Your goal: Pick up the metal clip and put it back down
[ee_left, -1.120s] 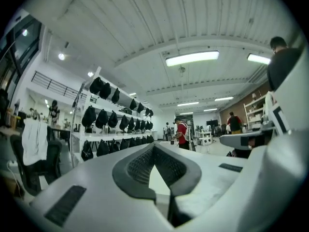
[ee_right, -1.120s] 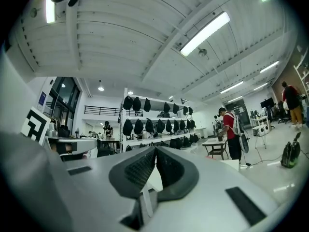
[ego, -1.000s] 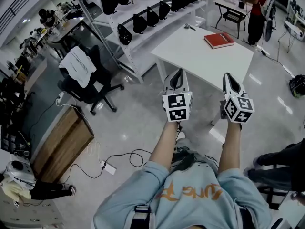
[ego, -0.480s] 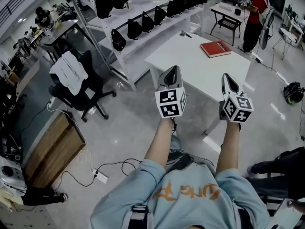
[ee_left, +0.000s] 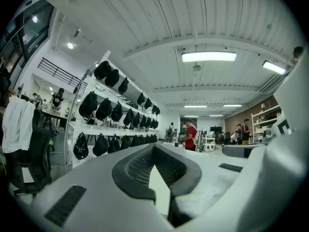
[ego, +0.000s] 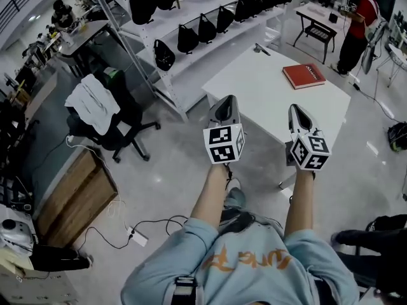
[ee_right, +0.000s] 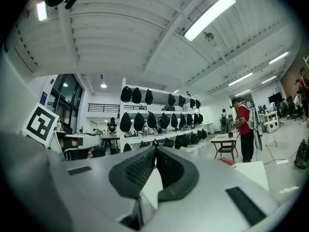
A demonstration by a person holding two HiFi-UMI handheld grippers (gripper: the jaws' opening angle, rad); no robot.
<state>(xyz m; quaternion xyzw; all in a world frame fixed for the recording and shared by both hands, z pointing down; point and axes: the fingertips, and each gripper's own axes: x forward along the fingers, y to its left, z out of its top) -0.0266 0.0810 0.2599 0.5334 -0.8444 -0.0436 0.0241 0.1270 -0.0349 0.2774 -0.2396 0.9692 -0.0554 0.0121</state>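
A small metal object [ego: 261, 48], probably the clip, lies at the far edge of the white table [ego: 267, 88]; it is too small to make out. A red book [ego: 304, 75] lies on the table's right part. My left gripper [ego: 227, 104] is held level over the floor just before the table's near edge, jaws shut and empty. My right gripper [ego: 296, 112] is beside it over the near edge, also shut and empty. In the left gripper view the left gripper's [ee_left: 153, 147] tips meet. The right gripper's [ee_right: 155, 150] tips also meet in the right gripper view.
White shelves with black bags [ego: 191, 30] stand behind the table. An office chair [ego: 108, 119] draped with a white cloth is at the left, near a wooden cabinet [ego: 76, 196]. A cable and power strip [ego: 140, 237] lie on the floor. A person in red [ego: 364, 18] stands far right.
Both grippers have moved forward together toward the white table. Their tips now reach its near edge. Both jaws stay closed.
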